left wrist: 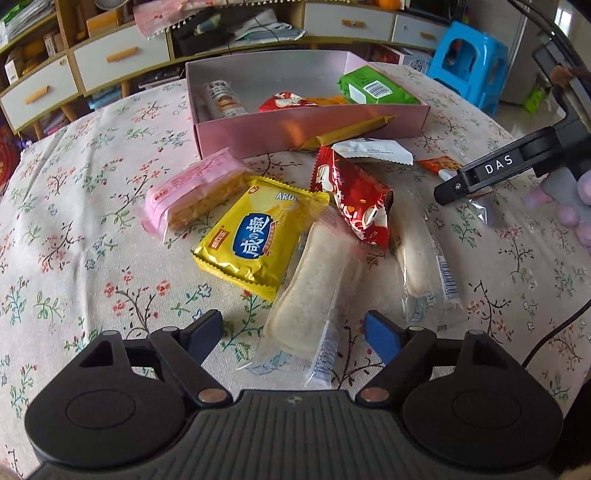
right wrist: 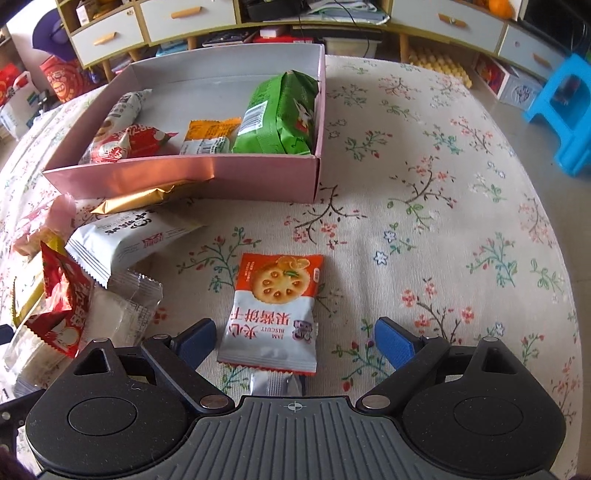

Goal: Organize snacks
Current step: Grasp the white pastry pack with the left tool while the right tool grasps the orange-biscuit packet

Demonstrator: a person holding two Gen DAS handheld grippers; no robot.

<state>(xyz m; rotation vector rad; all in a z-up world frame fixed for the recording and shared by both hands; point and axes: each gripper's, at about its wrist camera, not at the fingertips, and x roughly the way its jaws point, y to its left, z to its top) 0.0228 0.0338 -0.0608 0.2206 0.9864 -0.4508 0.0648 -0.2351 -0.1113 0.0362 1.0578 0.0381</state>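
A pink box [left wrist: 258, 129] [right wrist: 229, 177] on the floral cloth holds a green pack [right wrist: 280, 114], an orange packet [right wrist: 208, 134], a red packet [right wrist: 136, 142] and a biscuit roll [left wrist: 223, 98]. In front of it lie loose snacks: a pink wafer pack [left wrist: 192, 192], a yellow packet [left wrist: 255, 236], a red packet [left wrist: 354, 199] and two clear-wrapped white cakes [left wrist: 317, 291] [left wrist: 421, 258]. My left gripper [left wrist: 293, 332] is open, its pads on either side of the nearer white cake without touching it. My right gripper [right wrist: 295, 343] is open around an orange-and-white jam biscuit packet [right wrist: 275, 310].
A white packet [right wrist: 125, 236] and a gold bar [right wrist: 147, 197] lie against the box's front wall. The right gripper's black finger [left wrist: 487, 173] shows at the right of the left wrist view. Drawers [right wrist: 184, 14] and a blue stool [right wrist: 565, 107] stand beyond the table.
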